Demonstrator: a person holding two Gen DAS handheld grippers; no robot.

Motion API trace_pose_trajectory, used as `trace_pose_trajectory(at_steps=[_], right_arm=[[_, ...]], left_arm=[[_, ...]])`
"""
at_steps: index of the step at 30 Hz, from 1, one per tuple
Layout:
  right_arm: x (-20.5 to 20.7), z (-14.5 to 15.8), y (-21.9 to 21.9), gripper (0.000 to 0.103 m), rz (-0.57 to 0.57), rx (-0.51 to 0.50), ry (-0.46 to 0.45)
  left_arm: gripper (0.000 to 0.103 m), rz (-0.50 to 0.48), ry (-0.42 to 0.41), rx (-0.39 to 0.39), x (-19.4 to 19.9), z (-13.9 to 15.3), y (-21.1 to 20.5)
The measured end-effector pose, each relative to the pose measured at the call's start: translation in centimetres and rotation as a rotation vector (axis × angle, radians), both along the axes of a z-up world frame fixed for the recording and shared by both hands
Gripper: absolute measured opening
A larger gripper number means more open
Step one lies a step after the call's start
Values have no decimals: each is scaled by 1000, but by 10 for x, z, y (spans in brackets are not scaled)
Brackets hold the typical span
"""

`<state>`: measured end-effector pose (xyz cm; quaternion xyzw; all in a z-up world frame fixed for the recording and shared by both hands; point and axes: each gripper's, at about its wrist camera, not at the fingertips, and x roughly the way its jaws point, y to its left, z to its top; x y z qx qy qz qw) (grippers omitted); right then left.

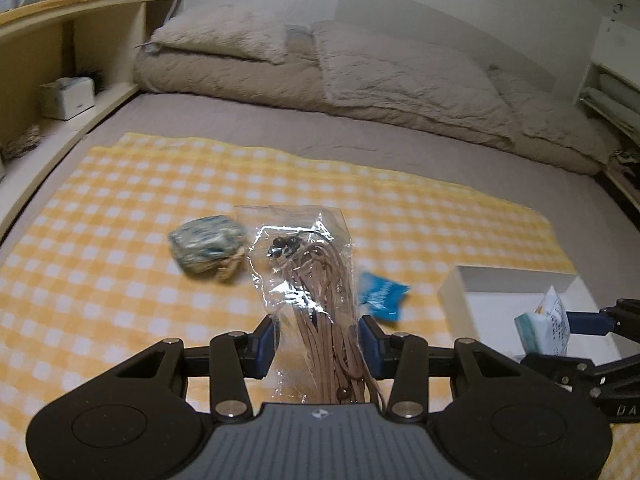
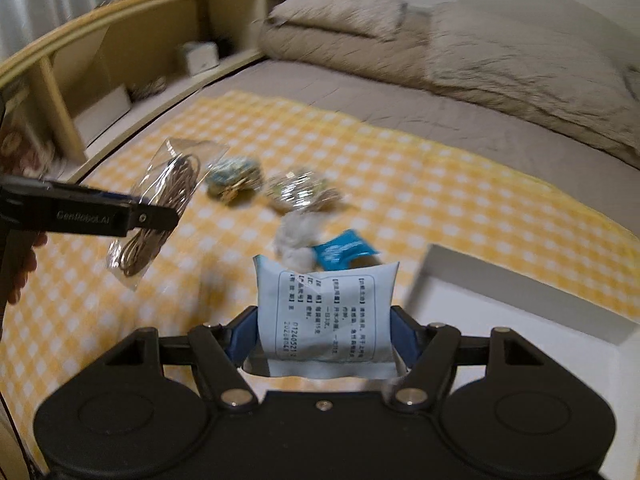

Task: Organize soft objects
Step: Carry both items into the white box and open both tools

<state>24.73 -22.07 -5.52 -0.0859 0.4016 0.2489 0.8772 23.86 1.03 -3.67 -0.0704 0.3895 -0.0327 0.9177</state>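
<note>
The left hand-held gripper clamps a clear bag of cords; the right hand-held gripper grips a printed packet beside the white box.

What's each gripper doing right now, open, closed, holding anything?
Left gripper: closed on the clear bag of tan cord, lifted.
Right gripper: closed on the pale printed packet.

Where things lie on the bed

We see the checked cloth spread on the bed, with the folded bedding behind it and the shelf at the left. On the cloth lie a small bundle and, right of it, a flat packet. The open box stands at the right edge.
</note>
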Motion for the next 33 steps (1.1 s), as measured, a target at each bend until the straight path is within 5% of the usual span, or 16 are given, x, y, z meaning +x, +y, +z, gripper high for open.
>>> trace_pose_trajectory(at_steps=[24, 33], right_arm=[[-22, 12, -183, 70, -411, 53, -14], [-30, 0, -235, 70, -519, 67, 11]], left_arm=[[44, -272, 13, -276, 2, -23, -189], [44, -332, 91, -296, 5, -51, -241]])
